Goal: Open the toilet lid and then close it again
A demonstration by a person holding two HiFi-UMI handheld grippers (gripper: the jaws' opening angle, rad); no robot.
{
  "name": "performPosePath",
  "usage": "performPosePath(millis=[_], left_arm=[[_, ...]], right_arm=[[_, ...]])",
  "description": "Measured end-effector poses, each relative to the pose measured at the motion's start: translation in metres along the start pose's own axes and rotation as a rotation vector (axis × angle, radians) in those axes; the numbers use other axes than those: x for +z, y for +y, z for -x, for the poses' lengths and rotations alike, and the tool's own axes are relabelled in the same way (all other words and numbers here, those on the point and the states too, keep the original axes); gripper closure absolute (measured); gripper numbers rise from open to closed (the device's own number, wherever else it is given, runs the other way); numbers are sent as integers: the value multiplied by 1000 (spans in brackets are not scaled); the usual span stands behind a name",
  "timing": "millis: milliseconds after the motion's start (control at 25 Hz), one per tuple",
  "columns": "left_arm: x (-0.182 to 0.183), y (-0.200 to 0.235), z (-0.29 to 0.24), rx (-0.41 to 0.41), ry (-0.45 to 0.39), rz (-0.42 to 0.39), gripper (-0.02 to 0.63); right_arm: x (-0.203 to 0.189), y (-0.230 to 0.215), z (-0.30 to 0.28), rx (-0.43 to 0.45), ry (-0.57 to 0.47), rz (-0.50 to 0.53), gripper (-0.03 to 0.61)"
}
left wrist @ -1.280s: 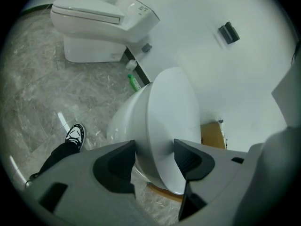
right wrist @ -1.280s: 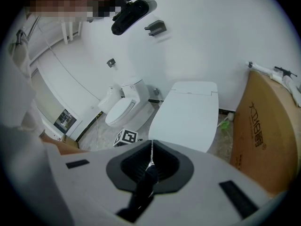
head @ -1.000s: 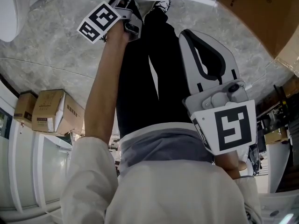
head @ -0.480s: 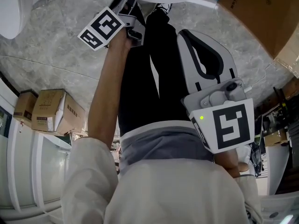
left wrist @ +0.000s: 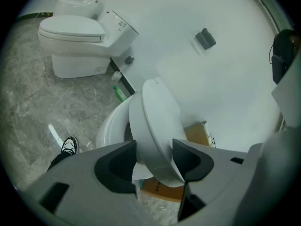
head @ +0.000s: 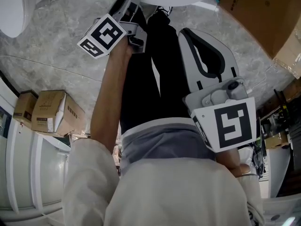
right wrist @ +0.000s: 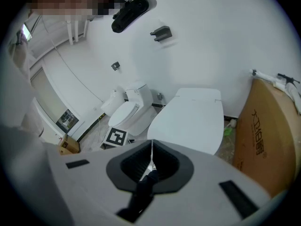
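The right gripper [right wrist: 151,150] is held nearest the body, its jaws pressed together with nothing between them. In the head view it is seen low at the right, in front of the dark trousers [head: 150,79]. The left gripper [left wrist: 154,150] is carried farther out on an outstretched arm [head: 110,93]. Its pads are clamped on the near edge of the lid [left wrist: 155,119], one pad against each face. The lid is lifted clear of the bowl [left wrist: 109,126] and held at a slant, its far end towards the wall [left wrist: 225,88]. In the right gripper view the broad white face of the lid is seen almost flat-on, with the left gripper's marker cube just below its left side. A black-and-white shoe [left wrist: 69,145] is planted on the grey marbled floor [left wrist: 33,107], near the bowl on its left. A brown box [left wrist: 197,133] is seen behind the lid, close against the wall, and a larger cardboard sheet [right wrist: 265,131] is stood at the right of the toilet. A green bottle [left wrist: 119,93] is laid on the floor where it meets the wall, beyond the bowl. Farther along the same wall a second toilet [left wrist: 80,44] is set, its lid down. A small dark fitting [left wrist: 205,38] is fixed high on the wall.
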State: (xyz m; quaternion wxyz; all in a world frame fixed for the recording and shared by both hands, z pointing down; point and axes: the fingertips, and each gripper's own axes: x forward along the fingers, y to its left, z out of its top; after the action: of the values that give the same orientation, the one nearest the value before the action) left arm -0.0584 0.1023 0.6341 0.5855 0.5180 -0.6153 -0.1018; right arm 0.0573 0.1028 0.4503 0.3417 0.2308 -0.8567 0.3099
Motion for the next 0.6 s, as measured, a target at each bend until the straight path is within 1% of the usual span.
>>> performPosePath(millis=[400, 600], left_arm=[[18, -32, 21, -31, -29, 15, 379], [27, -44, 27, -34, -41, 25, 379]], right_arm=[[23, 5, 16, 1, -30, 20, 566], [35, 5, 25, 5, -46, 35, 566]])
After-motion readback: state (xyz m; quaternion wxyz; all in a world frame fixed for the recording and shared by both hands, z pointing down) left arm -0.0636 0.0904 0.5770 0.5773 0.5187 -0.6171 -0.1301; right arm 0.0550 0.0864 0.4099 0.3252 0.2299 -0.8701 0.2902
